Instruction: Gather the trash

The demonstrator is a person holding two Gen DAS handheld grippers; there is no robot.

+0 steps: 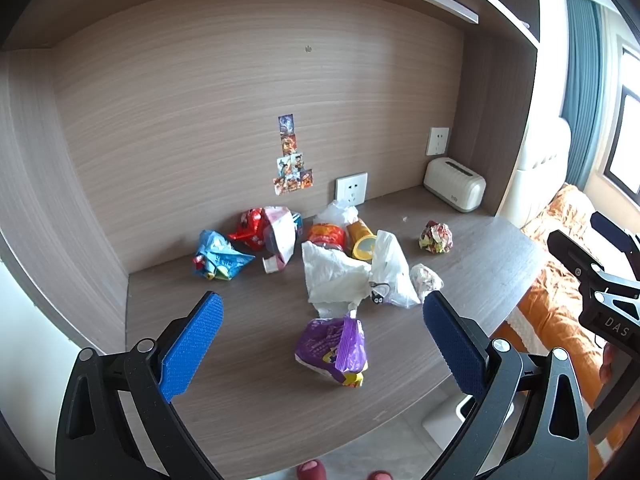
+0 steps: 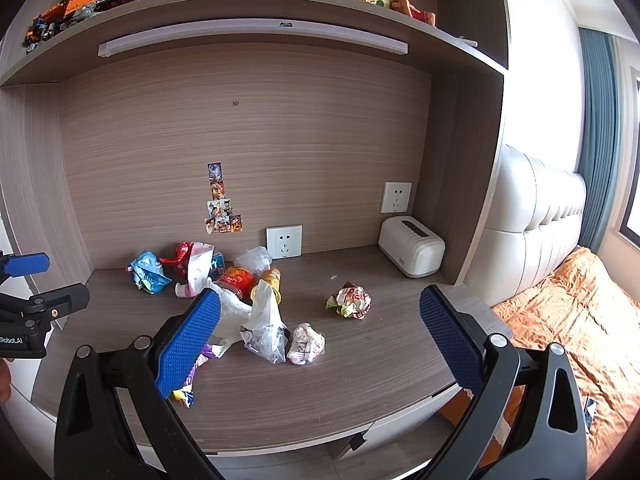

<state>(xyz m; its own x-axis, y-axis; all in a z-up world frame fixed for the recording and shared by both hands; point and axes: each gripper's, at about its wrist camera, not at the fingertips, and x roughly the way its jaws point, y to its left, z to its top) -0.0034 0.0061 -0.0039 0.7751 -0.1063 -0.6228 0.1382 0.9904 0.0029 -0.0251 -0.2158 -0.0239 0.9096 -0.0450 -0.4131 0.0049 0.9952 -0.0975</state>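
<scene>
Purple wrapper (image 1: 332, 348) — long axis toward desk (image 1: 248, 392) edge | both jaws released, empty

A home bedroom w/ built-in wood desk (image 2: 360, 376) is shown. A bed w/ orange cover (image 2: 580, 320) & padded white headboard (image 2: 532, 208) is seen beside it. Toys & books are kept on the shelf (image 2: 240, 8) above; stickers (image 2: 222, 208) are stuck on the back panel.
</scene>
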